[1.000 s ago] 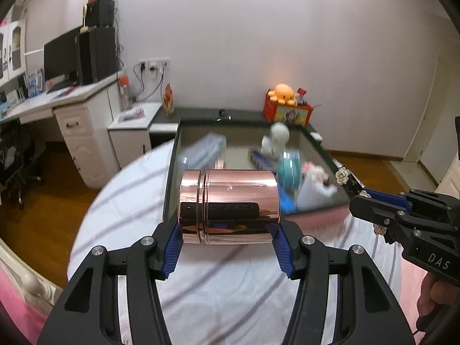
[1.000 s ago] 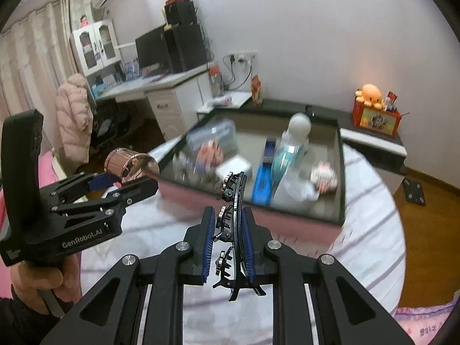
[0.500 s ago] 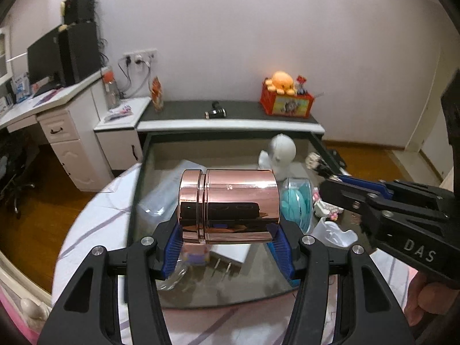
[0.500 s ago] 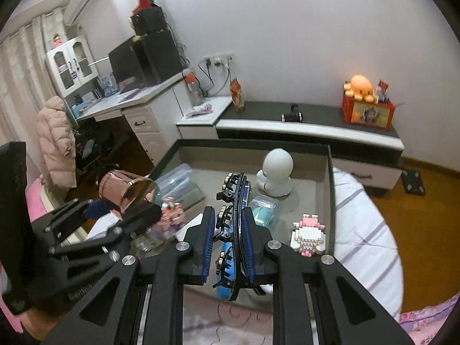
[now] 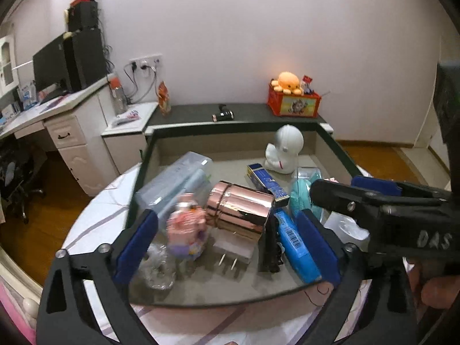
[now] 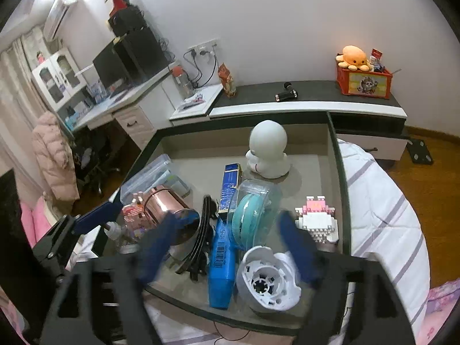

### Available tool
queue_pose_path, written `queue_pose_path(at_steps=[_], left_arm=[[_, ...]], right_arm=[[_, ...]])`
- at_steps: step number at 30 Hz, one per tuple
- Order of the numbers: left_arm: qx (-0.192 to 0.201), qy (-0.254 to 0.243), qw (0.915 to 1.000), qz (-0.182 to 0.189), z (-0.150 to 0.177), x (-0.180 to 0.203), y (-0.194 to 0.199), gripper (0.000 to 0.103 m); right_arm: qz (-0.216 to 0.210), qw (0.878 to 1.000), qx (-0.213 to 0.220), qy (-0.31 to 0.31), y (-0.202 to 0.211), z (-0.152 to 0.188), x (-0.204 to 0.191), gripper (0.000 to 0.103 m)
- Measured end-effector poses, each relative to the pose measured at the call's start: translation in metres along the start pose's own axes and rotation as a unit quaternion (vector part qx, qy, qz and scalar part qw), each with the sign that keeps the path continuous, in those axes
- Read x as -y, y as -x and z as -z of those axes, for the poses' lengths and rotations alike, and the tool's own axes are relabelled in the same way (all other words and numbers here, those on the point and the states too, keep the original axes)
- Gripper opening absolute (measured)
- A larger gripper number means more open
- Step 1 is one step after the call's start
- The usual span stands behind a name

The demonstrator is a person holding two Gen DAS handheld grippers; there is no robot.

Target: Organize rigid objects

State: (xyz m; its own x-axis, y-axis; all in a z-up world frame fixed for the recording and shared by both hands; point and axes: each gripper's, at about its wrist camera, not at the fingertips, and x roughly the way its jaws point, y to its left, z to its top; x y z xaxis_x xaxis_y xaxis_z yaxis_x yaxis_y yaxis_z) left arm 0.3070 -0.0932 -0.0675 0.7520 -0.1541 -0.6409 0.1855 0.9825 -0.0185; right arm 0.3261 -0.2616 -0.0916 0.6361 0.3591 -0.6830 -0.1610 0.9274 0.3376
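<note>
Grippers, nearest entry: the left gripper (image 5: pixel 227 230) is held wide open, its jaws having just been opening. Nothing is pressed by its pads, though the copper cup (image 5: pixel 240 211) is seen between them. The right gripper (image 6: pixel 227 238) is likewise spread, its jaws also just opened and blurred, and nothing is held.

Released items, next: the cup is found inside the tray (image 5: pixel 230 128), lying tilted on a white plug adapter (image 5: pixel 233 254) and touching a pink toy (image 5: pixel 187 230). The black hair clip (image 6: pixel 201 235) is propped on edge between the cup and a blue packet (image 6: pixel 221 253).

Hazards, as judged:
- The cup may be rolled off its uneven perch if it is brushed by a withdrawing pad.
- The clip may be toppled or snagged, since it is stood on its edge.
- The two grippers are held close together, so a collision between them is possible.

Farther contents: a teal disc pack (image 6: pixel 253 212) and a white round figure (image 6: pixel 267 149) could be knocked if the cup is sent rolling.
</note>
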Motion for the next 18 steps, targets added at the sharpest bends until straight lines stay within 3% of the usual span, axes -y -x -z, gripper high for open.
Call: queue_pose_path(at_steps=[2,5,8,12,18], left_arm=[[0.016,0.005,0.9998,-0.007,0.003,-0.005,0.016,0.103],[0.035,0.01,0.9991,-0.02,0.01,-0.011,0.041,0.103],[0.049,0.015,0.998,-0.037,0.019,-0.017,0.065,0.103],[0.052,0.018,0.9972,-0.051,0.031,-0.024,0.091,0.103],[0.06,0.032,0.9962,-0.054,0.053,-0.032,0.13,0.103]], right_arm=[[0.008,1.0,0.011,-0.009,0.009,0.004,0.002,0.086],[0.022,0.999,0.036,-0.02,0.027,0.013,0.002,0.103],[0.043,0.998,0.045,-0.021,0.045,0.024,-0.005,0.103],[0.04,0.997,0.066,-0.014,0.072,0.041,-0.016,0.103],[0.053,0.993,0.104,0.001,0.125,0.08,-0.04,0.103]])
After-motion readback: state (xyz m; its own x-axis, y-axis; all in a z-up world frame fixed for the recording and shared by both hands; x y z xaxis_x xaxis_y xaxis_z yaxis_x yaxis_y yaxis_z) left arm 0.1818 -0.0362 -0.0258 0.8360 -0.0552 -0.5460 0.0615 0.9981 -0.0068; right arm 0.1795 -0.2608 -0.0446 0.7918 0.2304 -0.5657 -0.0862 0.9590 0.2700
